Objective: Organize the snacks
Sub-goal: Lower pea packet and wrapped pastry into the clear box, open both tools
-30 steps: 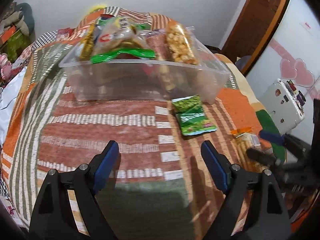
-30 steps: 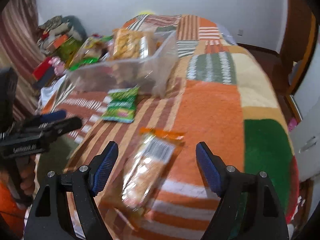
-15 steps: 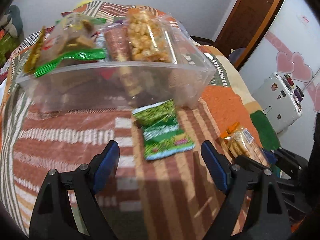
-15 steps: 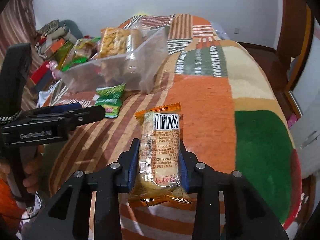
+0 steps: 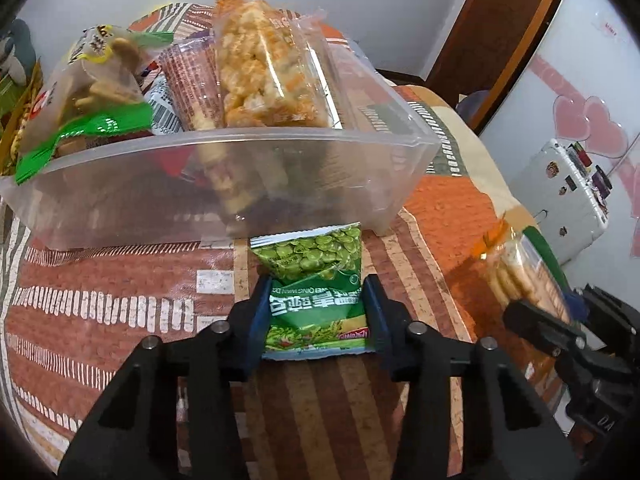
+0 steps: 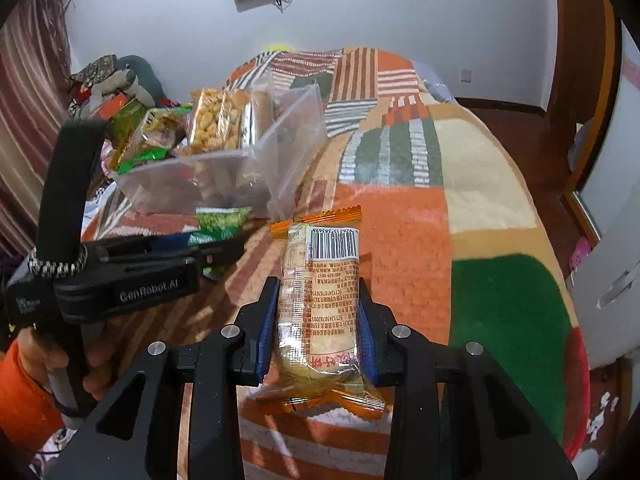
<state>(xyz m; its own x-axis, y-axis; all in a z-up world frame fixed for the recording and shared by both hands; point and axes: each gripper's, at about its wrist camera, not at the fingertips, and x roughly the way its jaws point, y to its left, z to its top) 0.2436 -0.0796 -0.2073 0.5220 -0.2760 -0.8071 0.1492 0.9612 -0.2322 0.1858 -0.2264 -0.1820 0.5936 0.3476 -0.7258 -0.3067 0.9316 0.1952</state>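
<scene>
My left gripper (image 5: 316, 304) is shut on a green pea snack bag (image 5: 316, 280) that lies on the quilt just in front of a clear plastic bin (image 5: 224, 184). The bin holds several snack packs, among them a puffed-rice pack (image 5: 264, 68). My right gripper (image 6: 318, 320) is shut on an orange-edged biscuit pack (image 6: 320, 300) and holds it above the quilt. This pack also shows at the right of the left wrist view (image 5: 520, 276). The bin (image 6: 224, 184) and the green bag (image 6: 220, 222) show in the right wrist view, with the left gripper body (image 6: 120, 276) in front.
A patchwork quilt (image 6: 420, 220) covers the bed. A white cabinet (image 5: 568, 200) and a wooden door (image 5: 500, 20) stand to the right. Toys and boxes (image 6: 116, 92) are piled at the far left.
My left gripper moved forward and shut on the green pea bag. My right gripper shut on the biscuit pack half a second earlier and still holds it, now lifted slightly.
</scene>
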